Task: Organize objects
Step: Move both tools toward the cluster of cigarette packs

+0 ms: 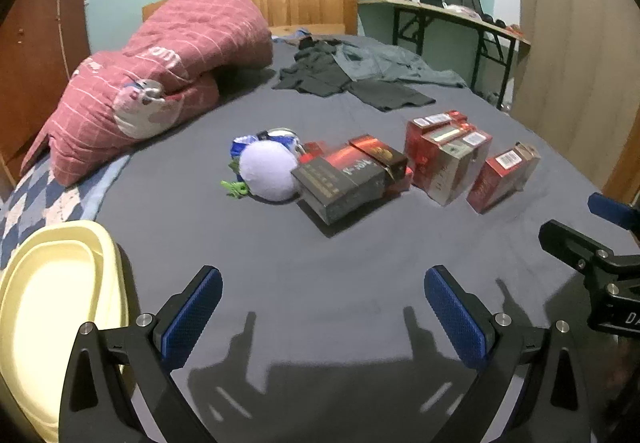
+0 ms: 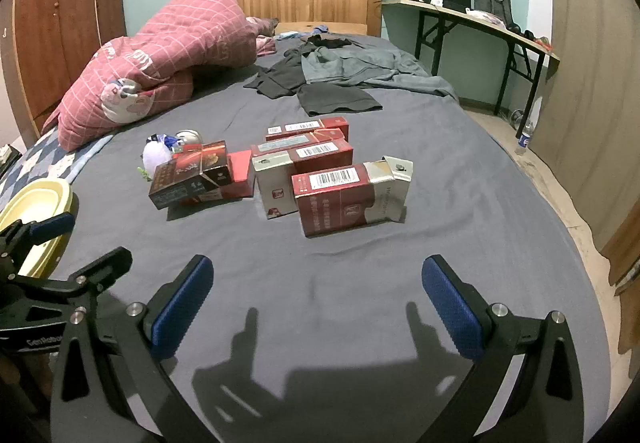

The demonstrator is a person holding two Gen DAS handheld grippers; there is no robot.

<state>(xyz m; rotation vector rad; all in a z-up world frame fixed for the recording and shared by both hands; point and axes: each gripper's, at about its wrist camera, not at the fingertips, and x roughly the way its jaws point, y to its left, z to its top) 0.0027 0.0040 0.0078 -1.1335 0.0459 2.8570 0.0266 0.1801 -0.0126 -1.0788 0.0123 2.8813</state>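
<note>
Several red and dark cartons lie in a row on the grey bedsheet (image 1: 320,283). A dark carton (image 1: 344,179) leans on a red one; it also shows in the right wrist view (image 2: 192,173). Red-and-silver cartons (image 1: 448,159) lie beside it, and the nearest one (image 2: 348,199) has an open flap. A white plush ball (image 1: 268,171) with small toys lies left of them. A cream plastic basin (image 1: 52,307) sits at the bed's left edge. My left gripper (image 1: 323,317) is open and empty above the sheet. My right gripper (image 2: 316,309) is open and empty, short of the cartons.
A pink folded quilt (image 1: 160,71) lies at the back left. Dark clothes (image 1: 352,75) are spread near the wooden headboard (image 1: 304,3). A folding desk (image 2: 480,23) stands on the right. A bottle (image 2: 524,139) stands on the floor beside the bed.
</note>
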